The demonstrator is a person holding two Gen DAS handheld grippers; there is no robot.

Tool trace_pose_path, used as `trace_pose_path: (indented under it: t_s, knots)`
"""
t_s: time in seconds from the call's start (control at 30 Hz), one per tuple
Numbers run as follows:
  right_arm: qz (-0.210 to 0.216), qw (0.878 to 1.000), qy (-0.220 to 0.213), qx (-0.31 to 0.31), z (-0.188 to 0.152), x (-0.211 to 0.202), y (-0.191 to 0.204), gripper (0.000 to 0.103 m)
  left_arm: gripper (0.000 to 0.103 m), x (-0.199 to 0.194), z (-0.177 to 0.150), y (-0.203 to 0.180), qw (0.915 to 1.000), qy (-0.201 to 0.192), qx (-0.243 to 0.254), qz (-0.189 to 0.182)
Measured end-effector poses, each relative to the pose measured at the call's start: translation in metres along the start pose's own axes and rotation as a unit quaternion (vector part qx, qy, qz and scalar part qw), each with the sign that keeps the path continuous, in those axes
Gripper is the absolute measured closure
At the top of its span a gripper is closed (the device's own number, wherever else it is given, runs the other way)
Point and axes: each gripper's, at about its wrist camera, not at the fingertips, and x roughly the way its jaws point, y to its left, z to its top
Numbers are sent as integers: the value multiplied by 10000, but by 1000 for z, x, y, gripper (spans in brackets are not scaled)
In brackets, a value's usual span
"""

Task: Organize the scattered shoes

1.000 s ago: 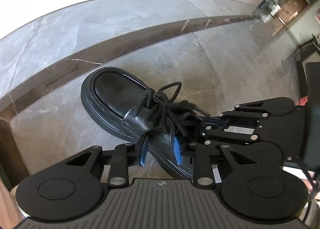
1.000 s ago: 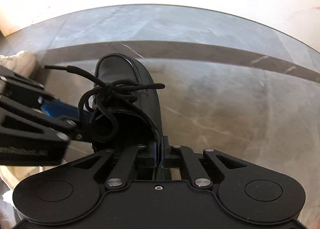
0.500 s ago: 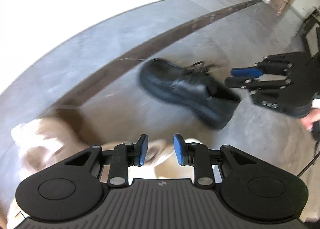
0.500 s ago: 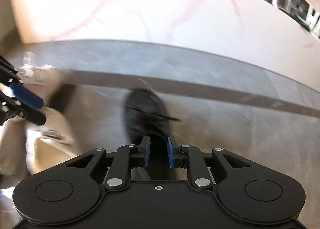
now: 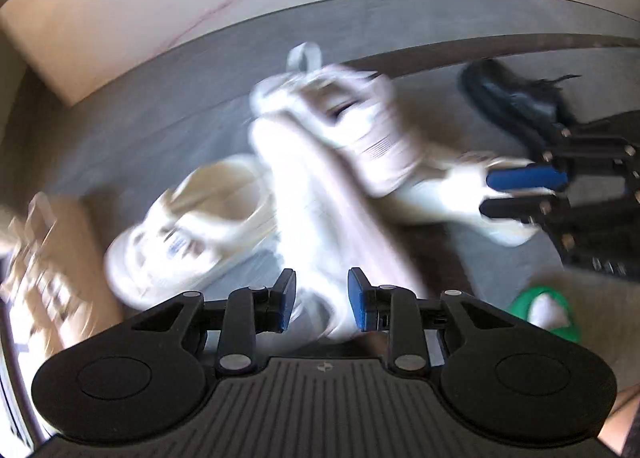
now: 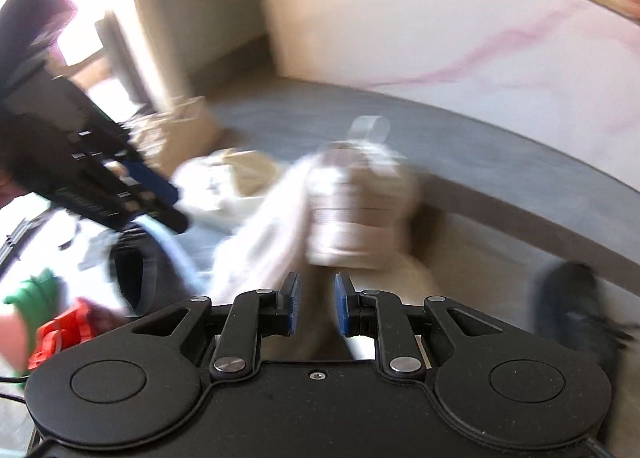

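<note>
Black lace-up shoe (image 5: 516, 98) sits alone by the wall, right of piled white sneakers (image 5: 320, 162). Left gripper (image 5: 322, 300) and right gripper (image 6: 314, 304) hang over the pile, pads apart and empty, likely lining up a grab.

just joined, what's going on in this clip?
A person with a handheld claw in each hand is tidying shoes on a grey stone floor. Both the left claw and right claw are open and empty, aimed at a blurred pile of white sneakers. A black lace-up shoe sits alone on the floor, off to the right of the pile.
</note>
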Motion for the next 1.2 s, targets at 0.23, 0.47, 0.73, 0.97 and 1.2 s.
trace_pose_path:
  t_s: [0.23,0.47,0.73,0.97,1.2]
  knots:
    - [787,9951,227,-563,17,30,59,86,76,15,-51,33,9958,391,-793,232]
    - [1117,9891,632,-727,11,63,82,78,58,25,-69,24,9944,372,-461,877]
    - [941,9888,935,-678,5,96,81,78,58,44,-74,16,9893,200,117,1439]
    - [826,9884,1157,-539,-4,120,80,78,65,56,-79,8,9852,157,654,1578]
    - [821,9888,1092,-600,-8,119,83,93,82,57,-84,3,9826,49,928,1610]
